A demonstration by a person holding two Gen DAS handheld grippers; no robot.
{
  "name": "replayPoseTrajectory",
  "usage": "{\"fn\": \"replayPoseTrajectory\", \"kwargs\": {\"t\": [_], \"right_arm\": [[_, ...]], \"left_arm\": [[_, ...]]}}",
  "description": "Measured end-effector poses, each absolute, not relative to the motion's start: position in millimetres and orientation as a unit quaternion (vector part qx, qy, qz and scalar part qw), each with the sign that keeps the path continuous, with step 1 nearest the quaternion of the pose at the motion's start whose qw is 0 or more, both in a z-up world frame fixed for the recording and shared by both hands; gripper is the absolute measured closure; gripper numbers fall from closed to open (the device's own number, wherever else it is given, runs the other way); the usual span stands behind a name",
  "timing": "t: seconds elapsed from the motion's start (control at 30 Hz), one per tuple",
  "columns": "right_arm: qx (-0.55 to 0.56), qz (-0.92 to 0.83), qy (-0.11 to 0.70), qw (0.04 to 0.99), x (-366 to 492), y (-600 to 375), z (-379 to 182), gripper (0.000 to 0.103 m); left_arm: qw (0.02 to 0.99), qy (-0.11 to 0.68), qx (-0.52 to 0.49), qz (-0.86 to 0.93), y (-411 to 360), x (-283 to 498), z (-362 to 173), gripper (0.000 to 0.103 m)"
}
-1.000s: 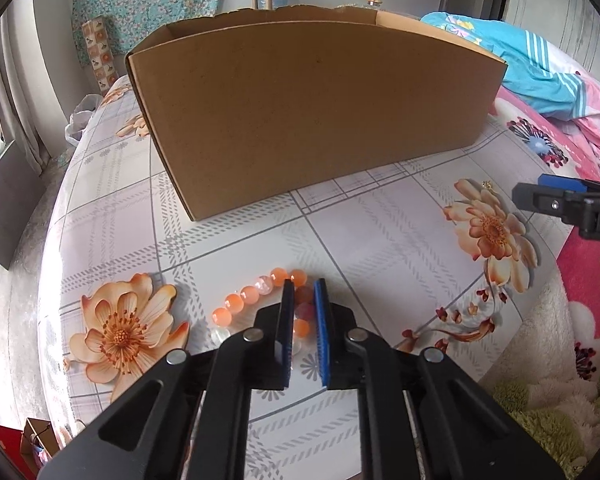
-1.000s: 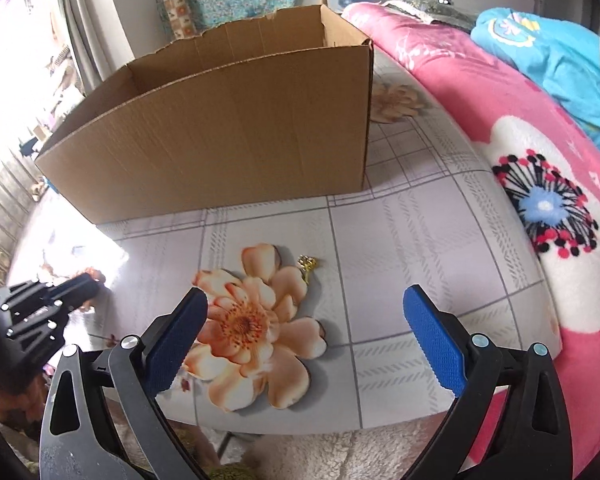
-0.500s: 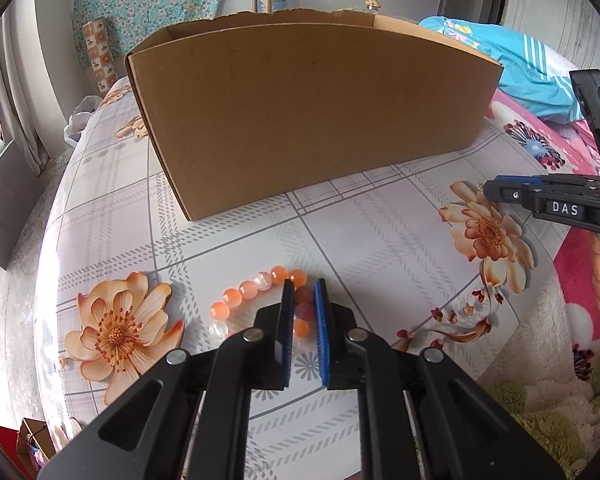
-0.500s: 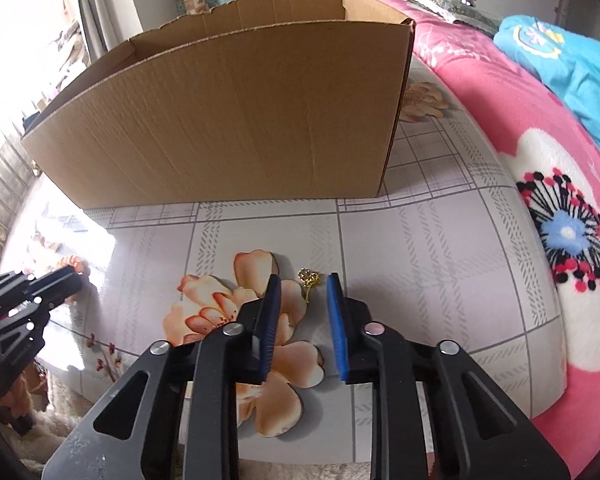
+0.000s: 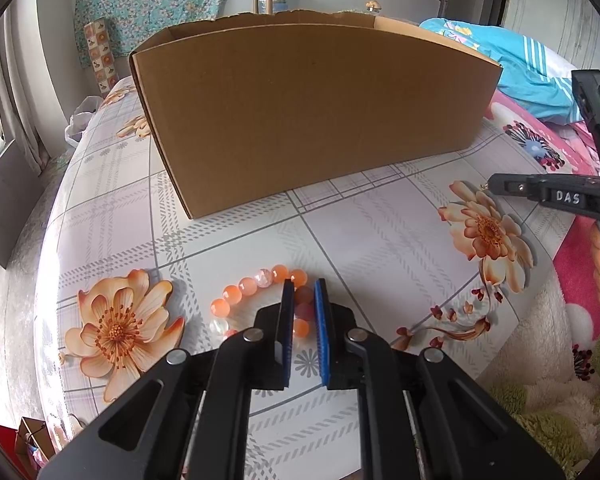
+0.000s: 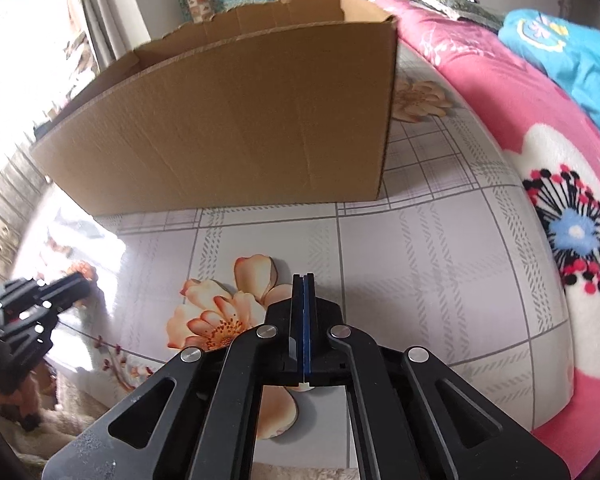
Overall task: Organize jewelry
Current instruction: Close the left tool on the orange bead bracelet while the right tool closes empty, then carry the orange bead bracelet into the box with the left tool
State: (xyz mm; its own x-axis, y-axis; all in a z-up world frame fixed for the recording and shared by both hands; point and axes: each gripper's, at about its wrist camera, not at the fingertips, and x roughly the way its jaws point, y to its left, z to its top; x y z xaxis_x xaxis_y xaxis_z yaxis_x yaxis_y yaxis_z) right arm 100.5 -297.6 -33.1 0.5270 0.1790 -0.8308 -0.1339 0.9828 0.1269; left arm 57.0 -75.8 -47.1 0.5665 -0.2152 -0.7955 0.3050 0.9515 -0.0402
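My left gripper (image 5: 303, 312) pinches the bracelet (image 5: 260, 284) on the near worktop (image 5: 380, 232); my right gripper (image 6: 304, 280) is fully closed, its catch unseen. Next, I judge: lift both into the box (image 5: 308, 112).

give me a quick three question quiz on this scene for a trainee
1. True or false: the orange bead bracelet lies inside the brown cardboard box.
2. Which thing sits between the blue pads of the left gripper? A. beads of the bracelet B. a wall of the box C. a blue cloth
3. Fill in: the right gripper has its pads pressed together, so it is ____.

Key: 1 false, the bracelet lies on the flowered tablecloth in front of the box; 2 A; 3 shut.
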Motion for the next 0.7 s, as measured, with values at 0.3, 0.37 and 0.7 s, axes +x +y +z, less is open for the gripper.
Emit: {"fn": "replayPoseTrajectory", "kwargs": {"t": [0.3, 0.37, 0.7], "right_arm": [[0.109, 0.117, 0.445, 0.881, 85.2, -317.2, -1.0, 0.103], [0.119, 0.124, 0.436, 0.883, 84.5, -317.9, 7.7, 0.103], [0.129, 0.158, 0.382, 0.901, 80.3, -311.8, 52.7, 0.103]], "left_arm": [[0.888, 0.432, 0.032, -0.153, -67.0, 53.6, -39.8, 0.094], [0.893, 0.422, 0.029, -0.155, -62.8, 50.8, -32.0, 0.094], [0.901, 0.367, -0.074, -0.22, -25.8, 39.9, 33.2, 0.094]]}}
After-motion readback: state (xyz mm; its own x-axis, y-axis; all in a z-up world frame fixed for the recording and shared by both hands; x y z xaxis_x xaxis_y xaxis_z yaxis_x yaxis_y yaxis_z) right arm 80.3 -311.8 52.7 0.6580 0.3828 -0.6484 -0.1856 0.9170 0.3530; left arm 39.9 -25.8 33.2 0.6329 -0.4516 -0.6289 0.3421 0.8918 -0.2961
